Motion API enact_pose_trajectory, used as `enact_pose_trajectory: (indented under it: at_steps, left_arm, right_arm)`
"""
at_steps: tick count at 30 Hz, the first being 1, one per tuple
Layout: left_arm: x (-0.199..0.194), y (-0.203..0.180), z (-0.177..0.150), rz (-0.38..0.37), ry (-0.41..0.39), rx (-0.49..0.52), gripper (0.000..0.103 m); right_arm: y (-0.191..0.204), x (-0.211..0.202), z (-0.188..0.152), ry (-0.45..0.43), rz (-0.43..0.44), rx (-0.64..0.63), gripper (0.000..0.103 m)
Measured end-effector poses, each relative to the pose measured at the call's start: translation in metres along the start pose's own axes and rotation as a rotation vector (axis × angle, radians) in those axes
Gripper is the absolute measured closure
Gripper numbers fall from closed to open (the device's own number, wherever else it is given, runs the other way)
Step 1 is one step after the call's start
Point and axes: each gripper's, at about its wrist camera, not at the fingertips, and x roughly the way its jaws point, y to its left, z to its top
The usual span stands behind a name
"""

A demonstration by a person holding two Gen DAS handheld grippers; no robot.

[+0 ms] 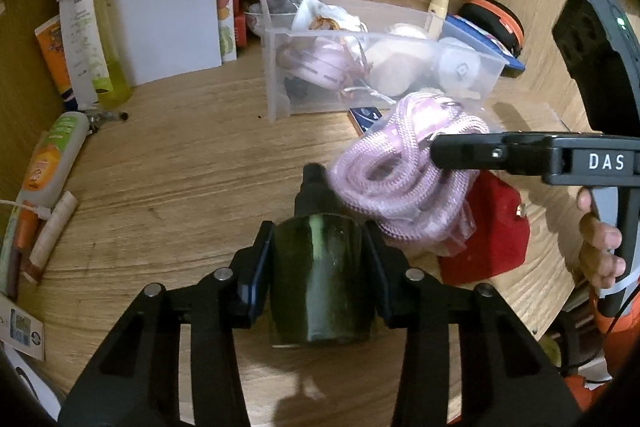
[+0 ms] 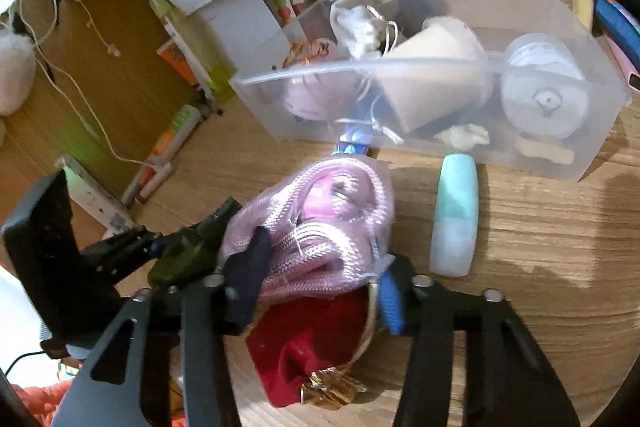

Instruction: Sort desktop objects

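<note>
While the left gripper point(image 1: 318, 255) has its fingers clamped on a dark green bottle point(image 1: 322, 283), black cap pointing far, the bottle sits just above the wooden table point(image 1: 180, 163), near-centre in the left wrist view. Right gripper point(image 2: 316, 291) comes in from the right w/ fingers closed on a pink braided cord bundle in a clear bag point(image 2: 320, 227); bundle is lifted, touching the bottle's cap area on its right side. Under the bundle lies a red velvet pouch point(image 2: 308, 339) w/ gold tassel, on the table.

Clear plastic bin point(image 1: 280, 83) stands far-centre, holding white pads, a cream cone-shaped item, a round clear container & pinkish stuff. Pale green tube point(image 2: 456, 215) lies just near the bin's front wall, right of the bundle, apart from it. Small dark blue packet point(image 1: 364, 115) sits betw. bin and bundle.

Far left: tall yellow-green bottle point(image 1: 96, 27) upright against white papers point(image 1: 160, 7). Left edge: orange-green tube point(image 1: 52, 155) lying flat, plus smaller sticks beside it. Orange-black round case point(image 1: 496, 19) far right, behind the bin.
</note>
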Motion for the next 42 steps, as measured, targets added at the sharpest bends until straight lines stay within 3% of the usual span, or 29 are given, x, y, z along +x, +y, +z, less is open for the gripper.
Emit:
enact_pose_trajectory:
  at_steps: [11,21,28,35,42]
  left_arm:
    - [-0.014,0.007,0.009,0.026,-0.057,-0.016,0.062]
    - [-0.016,-0.002,0.020,0.004,-0.068,-0.003,0.062]
    - [-0.005,-0.016,0.015,-0.014,-0.037,0.028,0.062]
    - [0.005,-0.025,0.013,-0.034,-0.007,0.042,0.062]
    - [0.007,-0.027,0.010,-0.041,0.009,0.046,0.062]
  right_arm:
    - [0.010,-0.032,0.009,-0.092,-0.090,-0.064,0.077]
    - [0.006,-0.053,0.011,-0.123,-0.190,-0.116,0.079]
    - [-0.029,-0.068,-0.010,-0.094,-0.274,-0.045,0.067]
    - [-0.027,-0.088,-0.026,-0.111,-0.432,-0.141,0.026]
    - [0.006,-0.085,-0.033,-0.119,-0.424,-0.258,0.019]
